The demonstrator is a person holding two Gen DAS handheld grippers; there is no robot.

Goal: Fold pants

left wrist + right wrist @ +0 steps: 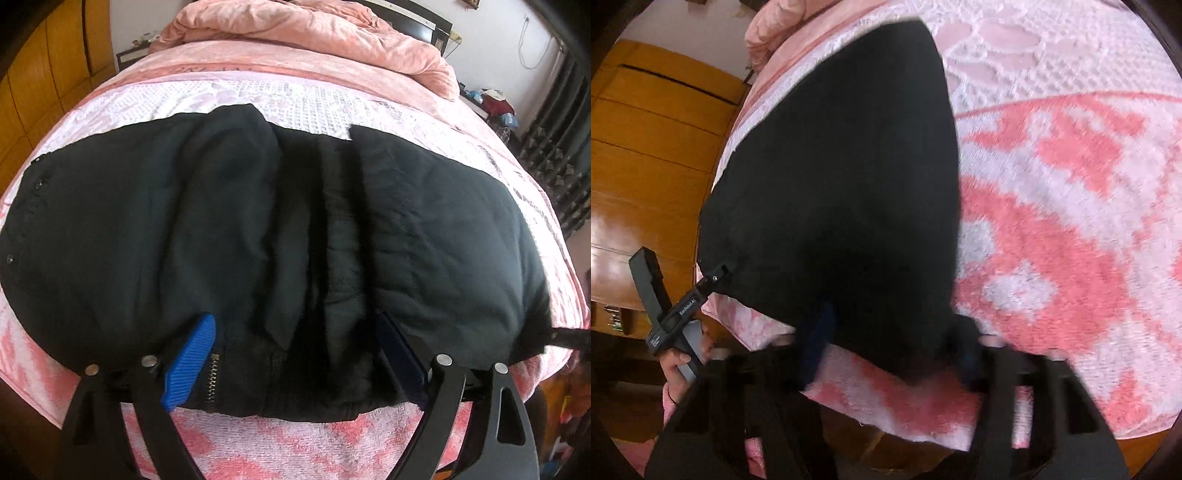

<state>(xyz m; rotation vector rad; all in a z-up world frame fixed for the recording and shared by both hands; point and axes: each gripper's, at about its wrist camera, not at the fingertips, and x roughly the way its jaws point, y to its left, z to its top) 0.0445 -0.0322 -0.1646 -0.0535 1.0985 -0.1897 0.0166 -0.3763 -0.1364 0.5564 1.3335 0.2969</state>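
Observation:
Black pants (258, 236) lie spread across the pink and white bed cover (295, 443), with a zipper (211, 376) at the near edge. My left gripper (295, 332) is open, its blue pads (190, 363) wide apart over the near edge of the pants. In the right wrist view the pants (849, 177) fill the middle. My right gripper (890, 339) is blurred, its fingers wide apart at the pants' near end. The left gripper's body (679, 314) shows in that view at the pants' left edge, held by a hand.
A bunched pink quilt (314, 33) lies at the far end of the bed. A wooden wardrobe (653, 155) stands beside the bed. Dark curtains (561, 147) and clutter are at the far right. The bed edge (905, 417) is close below my right gripper.

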